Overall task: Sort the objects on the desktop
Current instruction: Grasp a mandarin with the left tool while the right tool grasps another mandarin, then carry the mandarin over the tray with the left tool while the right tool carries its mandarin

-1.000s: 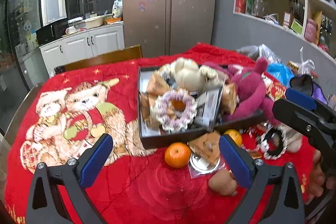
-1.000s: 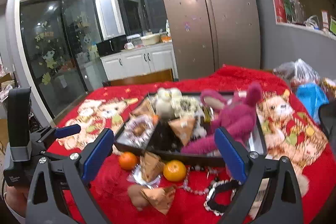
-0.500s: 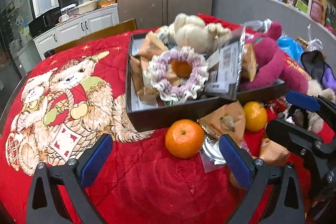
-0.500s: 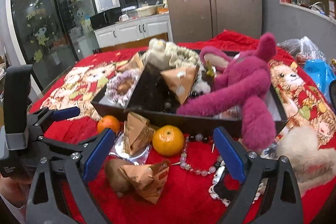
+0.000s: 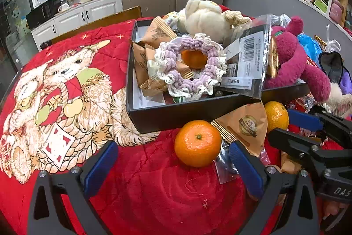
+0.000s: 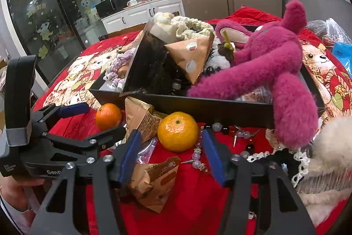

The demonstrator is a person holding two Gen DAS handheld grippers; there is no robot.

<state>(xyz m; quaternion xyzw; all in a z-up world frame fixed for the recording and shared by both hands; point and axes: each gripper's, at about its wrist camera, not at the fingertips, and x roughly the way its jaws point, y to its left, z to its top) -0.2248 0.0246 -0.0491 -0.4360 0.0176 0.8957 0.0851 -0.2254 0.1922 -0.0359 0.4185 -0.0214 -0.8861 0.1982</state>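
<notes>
Two oranges lie on the red blanket in front of a black tray (image 5: pixel 154 116) (image 6: pixel 220 107). My left gripper (image 5: pixel 173 169) is open wide, and the left orange (image 5: pixel 198 143) sits just ahead of its fingertips. In the right wrist view that gripper (image 6: pixel 106 117) straddles the same orange (image 6: pixel 108 116). My right gripper (image 6: pixel 171 147) is closing, with the right orange (image 6: pixel 177 131) between its blue pads; I see no pad pressing on it. The left wrist view shows this gripper (image 5: pixel 286 127) beside that orange (image 5: pixel 276 117).
The tray is piled with a pink plush (image 6: pixel 264 54), a cream plush (image 5: pixel 202 17), a purple crochet ring (image 5: pixel 191 65) and brown snack packets. More packets (image 6: pixel 154 180), a bead string (image 6: pixel 198 160) and a white fluffy toy (image 6: pixel 330 144) lie in front.
Both grippers have come down and closer to the oranges. The right jaws have narrowed around the right orange. The left jaws stay wide.
</notes>
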